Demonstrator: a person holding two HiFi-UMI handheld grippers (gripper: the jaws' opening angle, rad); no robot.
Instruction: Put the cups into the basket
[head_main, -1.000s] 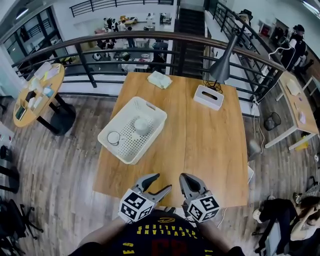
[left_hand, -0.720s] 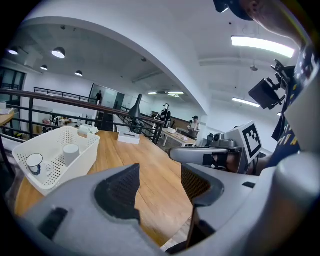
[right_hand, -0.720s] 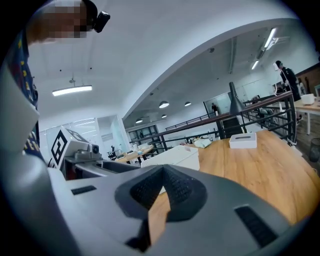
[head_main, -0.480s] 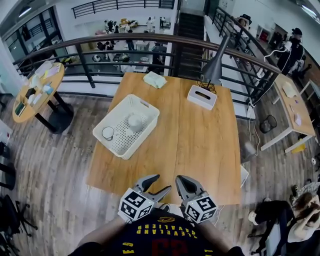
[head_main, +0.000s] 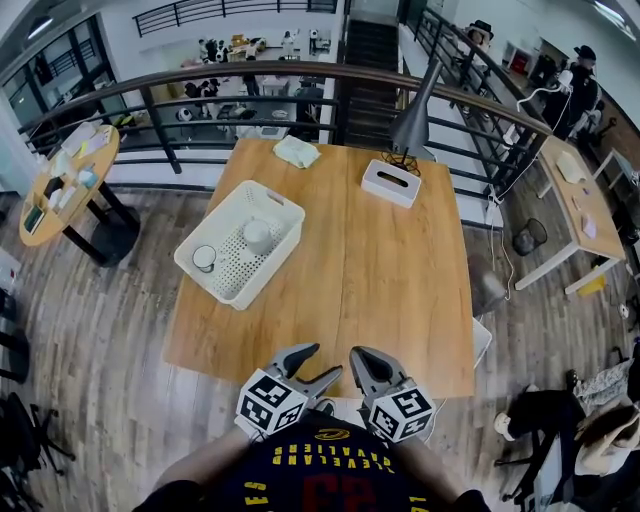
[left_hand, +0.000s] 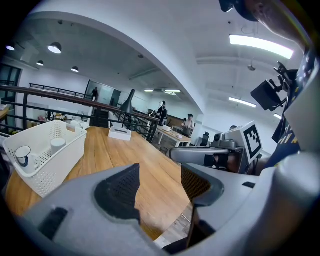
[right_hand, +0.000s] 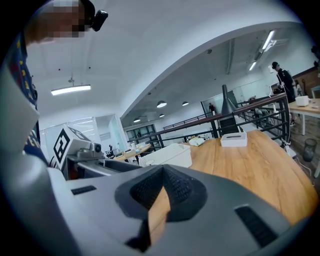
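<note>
Left gripper (head_main: 325, 360) wide open, nothing between the jaws; right gripper (head_main: 358, 353) shut tight and empty. Both side by side at the near edge of the counter (head_main: 390, 270). Over by the left edge, white basket (head_main: 280, 245) with a mouth-up cup (head_main: 204, 258) at its near end and a second cup (head_main: 257, 234) around its middle. Along the far edge, well apart from the grippers: folded cloth (head_main: 297, 151), white tissue box (head_main: 390, 183), dark lamp (head_main: 413, 120).

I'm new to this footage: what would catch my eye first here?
The white basket sits left on the wooden table, with a left cup and a right cup inside. By the near edge, the left gripper stands open and the right gripper shut, both empty.
</note>
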